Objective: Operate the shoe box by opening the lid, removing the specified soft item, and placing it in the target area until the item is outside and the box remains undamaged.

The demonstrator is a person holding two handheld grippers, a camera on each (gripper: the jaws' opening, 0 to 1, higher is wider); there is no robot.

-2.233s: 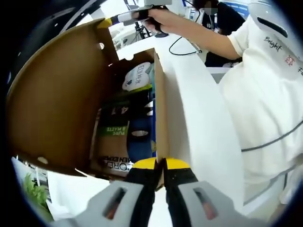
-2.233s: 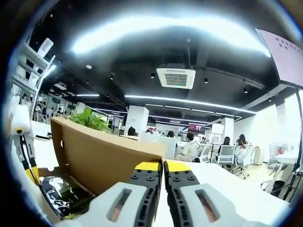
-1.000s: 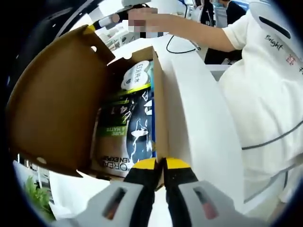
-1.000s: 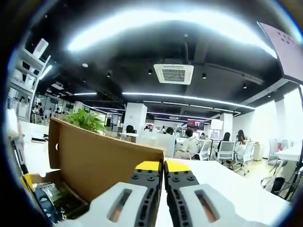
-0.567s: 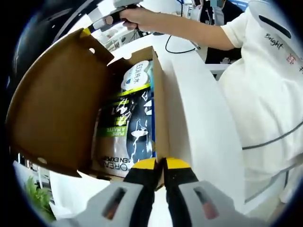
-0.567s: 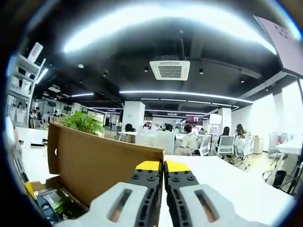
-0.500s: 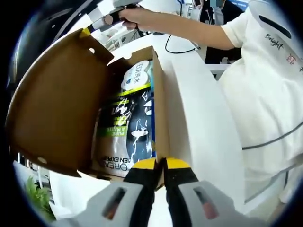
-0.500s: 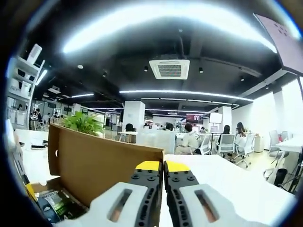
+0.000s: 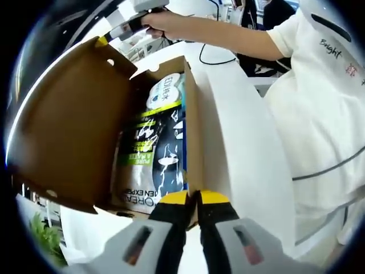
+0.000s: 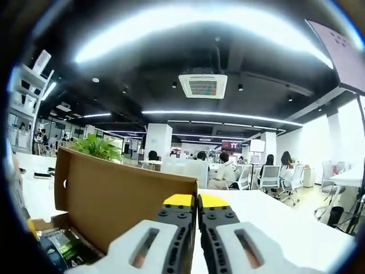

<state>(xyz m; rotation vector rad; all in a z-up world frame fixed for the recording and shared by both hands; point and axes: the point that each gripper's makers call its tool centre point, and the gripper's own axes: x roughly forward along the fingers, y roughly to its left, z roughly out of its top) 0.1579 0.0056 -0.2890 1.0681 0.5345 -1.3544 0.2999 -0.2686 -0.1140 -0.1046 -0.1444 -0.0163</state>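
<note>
In the left gripper view, the person's bare forearm reaches across the top of the frame, the hand gripping the right gripper, whose yellow tip meets the upper corner of the raised lid at upper left. The left gripper sits at bottom centre, jaws pressed together on the near wall of the shoe box, it seems. One box stands open on the white bench. Inside lie two soft pouches, I think: a dark printed pouch just above the jaws and a white pouch beyond it. In the right gripper view, the right gripper's jaws are closed at the lid's edge.
</note>
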